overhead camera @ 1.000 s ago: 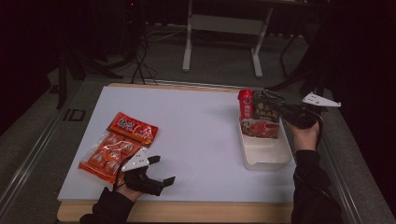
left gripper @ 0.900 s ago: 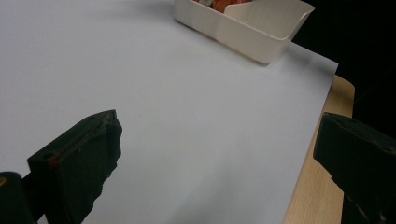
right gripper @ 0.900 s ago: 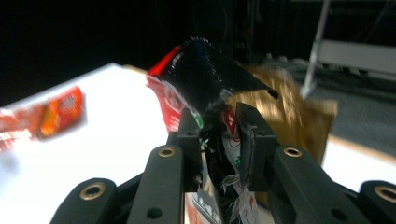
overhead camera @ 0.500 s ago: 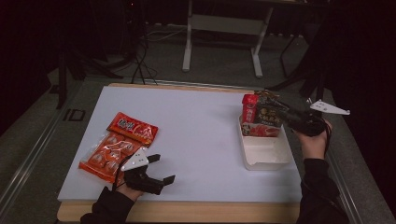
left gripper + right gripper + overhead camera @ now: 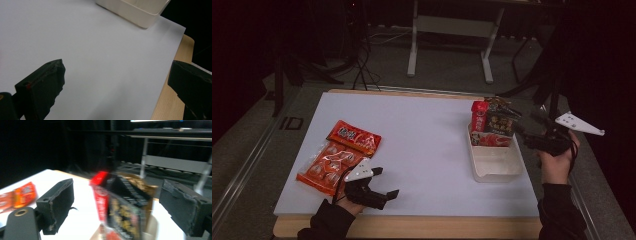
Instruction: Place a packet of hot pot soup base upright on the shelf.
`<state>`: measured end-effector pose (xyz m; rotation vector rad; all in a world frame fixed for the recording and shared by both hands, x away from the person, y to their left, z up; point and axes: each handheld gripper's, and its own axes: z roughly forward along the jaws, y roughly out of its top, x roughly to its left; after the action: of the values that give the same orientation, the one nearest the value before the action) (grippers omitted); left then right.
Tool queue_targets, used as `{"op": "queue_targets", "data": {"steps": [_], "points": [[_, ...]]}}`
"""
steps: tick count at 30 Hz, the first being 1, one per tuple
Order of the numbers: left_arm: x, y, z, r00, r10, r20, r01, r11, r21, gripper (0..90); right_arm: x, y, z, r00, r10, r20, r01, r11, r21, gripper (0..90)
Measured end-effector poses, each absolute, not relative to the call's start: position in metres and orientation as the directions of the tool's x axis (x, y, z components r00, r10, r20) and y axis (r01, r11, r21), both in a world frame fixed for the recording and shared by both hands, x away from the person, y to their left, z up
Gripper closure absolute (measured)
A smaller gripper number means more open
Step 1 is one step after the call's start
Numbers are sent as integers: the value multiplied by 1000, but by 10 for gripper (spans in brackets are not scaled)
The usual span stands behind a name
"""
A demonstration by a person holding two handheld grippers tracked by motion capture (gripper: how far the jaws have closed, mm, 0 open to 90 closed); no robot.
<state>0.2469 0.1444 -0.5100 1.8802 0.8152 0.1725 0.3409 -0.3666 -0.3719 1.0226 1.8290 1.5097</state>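
Just ahead of right hand-held gripper [image 5: 521, 131] — snack packet [image 5: 499, 125], seemingly untouched.

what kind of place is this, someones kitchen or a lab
Probably a lab or recording room, not a kitchen: a white table stands in a dark room, with cables on grey carpet and a metal desk frame behind it.

My left gripper [image 5: 379, 192] rests at the table's [image 5: 422, 145] near edge, with two packets [image 5: 339, 155] just left of it. Far right, a pouch [image 5: 494, 125] stands in the tub's [image 5: 494, 167] far end, my right gripper [image 5: 524, 135] just beside it.
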Motion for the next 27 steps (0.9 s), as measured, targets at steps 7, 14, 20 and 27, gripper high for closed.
{"op": "queue_targets", "data": {"steps": [7, 14, 20, 27], "points": [[250, 150, -509, 753, 598, -274, 494, -238, 836, 14, 315, -343, -380, -643, 764, 54, 219, 115, 969, 149], [248, 152, -502, 770, 581, -263, 482, -259, 837, 25, 294, -324, -386, -707, 706, 47, 223, 160, 962, 165], [245, 155, -497, 777, 584, -236, 463, -275, 843, 41, 279, -312, -393, -741, 669, 56, 221, 164, 961, 185], [245, 170, -490, 780, 587, -217, 442, -272, 855, 72, 269, -302, -402, -779, 620, 89, 227, 146, 963, 161]]}}
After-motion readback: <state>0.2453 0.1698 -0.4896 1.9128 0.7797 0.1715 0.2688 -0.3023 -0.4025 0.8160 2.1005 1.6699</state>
